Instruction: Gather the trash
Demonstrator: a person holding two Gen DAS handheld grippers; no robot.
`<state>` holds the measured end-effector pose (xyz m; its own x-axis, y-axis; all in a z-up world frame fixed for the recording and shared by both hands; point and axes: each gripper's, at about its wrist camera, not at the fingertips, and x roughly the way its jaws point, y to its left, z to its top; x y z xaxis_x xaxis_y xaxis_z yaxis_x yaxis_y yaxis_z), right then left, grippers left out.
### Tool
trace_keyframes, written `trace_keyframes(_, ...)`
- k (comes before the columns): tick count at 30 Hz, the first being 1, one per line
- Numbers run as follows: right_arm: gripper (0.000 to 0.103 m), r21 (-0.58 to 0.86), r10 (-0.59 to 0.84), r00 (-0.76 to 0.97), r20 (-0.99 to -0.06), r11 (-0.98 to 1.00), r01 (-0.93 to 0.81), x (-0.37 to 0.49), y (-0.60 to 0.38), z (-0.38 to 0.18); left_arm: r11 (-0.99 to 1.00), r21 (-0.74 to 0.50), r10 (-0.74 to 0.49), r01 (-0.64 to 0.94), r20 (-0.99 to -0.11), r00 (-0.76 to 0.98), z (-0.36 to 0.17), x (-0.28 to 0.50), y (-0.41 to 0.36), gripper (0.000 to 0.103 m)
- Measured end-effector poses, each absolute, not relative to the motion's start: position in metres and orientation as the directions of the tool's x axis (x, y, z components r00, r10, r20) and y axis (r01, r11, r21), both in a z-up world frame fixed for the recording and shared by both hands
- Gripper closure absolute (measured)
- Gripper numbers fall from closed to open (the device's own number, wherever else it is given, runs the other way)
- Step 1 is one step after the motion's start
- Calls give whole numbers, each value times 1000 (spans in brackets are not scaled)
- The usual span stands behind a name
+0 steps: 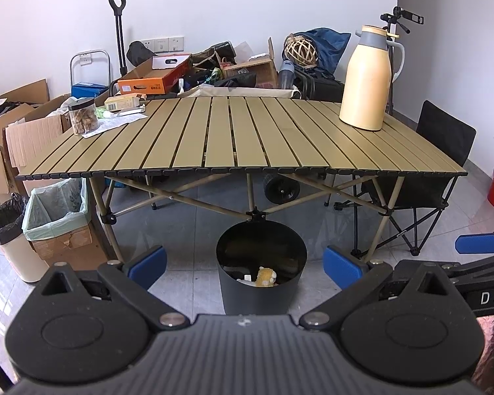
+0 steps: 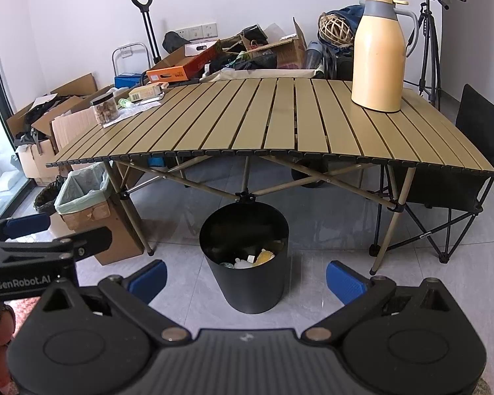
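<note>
Left wrist view: left tool [image 1: 245, 265] and right tool [image 2: 246, 276] spread, empty. Trash sits in black bin [image 1: 261, 291] under counter [image 1: 240, 138]; collection probably near done.

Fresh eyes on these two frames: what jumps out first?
The big slatted folding table, mostly bare, with a tall cream thermos jug on its far right and a clear jar of brown snacks at its far left. On the floor under the table's front edge stands a black round bin already holding trash. Both tongs, left and right, are open and empty, aimed at the bin.
</note>
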<state>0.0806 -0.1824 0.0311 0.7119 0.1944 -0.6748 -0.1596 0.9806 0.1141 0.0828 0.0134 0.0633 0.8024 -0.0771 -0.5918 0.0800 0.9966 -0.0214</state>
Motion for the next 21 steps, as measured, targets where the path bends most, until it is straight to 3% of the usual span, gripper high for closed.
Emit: trace_keyframes(21,0,117,196,711,-675,980,-160,80,-181,31,996,-21,-78,81,-589,804,65,81,13,0)
